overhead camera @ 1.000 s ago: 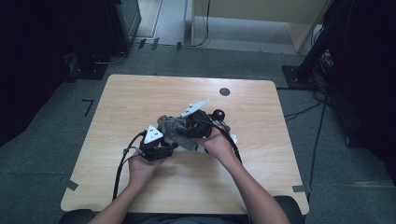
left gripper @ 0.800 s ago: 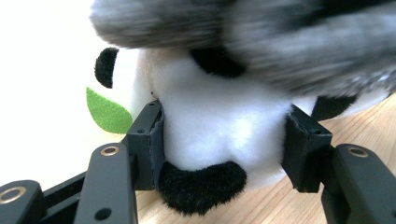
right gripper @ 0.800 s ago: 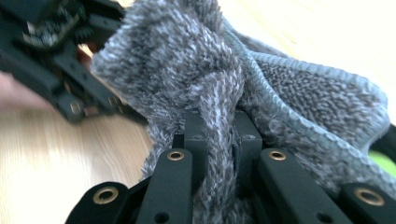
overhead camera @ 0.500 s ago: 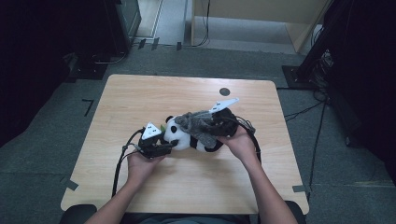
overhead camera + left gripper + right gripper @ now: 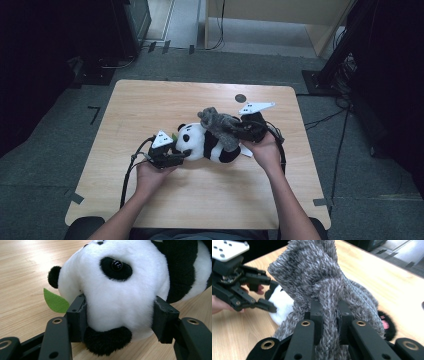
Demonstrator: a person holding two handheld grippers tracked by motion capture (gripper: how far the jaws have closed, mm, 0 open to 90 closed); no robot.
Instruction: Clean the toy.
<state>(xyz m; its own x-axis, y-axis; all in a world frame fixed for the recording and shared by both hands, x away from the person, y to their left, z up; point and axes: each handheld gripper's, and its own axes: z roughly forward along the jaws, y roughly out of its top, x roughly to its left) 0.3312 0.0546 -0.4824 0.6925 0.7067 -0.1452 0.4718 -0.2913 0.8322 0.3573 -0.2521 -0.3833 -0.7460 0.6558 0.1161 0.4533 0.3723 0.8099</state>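
Grey knit scarf (image 5: pixel 322 285) over panda (image 5: pixel 120 287) (both gripped)

Left claw (image 5: pixel 176 159) low at the tabletop (image 5: pixel 150 100), jaws just eased wider round a plush head, right claw (image 5: pixel 239 131) raised, pinched tight on grey knit, forearms angled inward.

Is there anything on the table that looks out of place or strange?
Nothing looks damaged or spilled. The toy panda lies on its side, its head squeezed in the left tool. The grey knitted cloth is bunched up over its body, pinched by the right tool.
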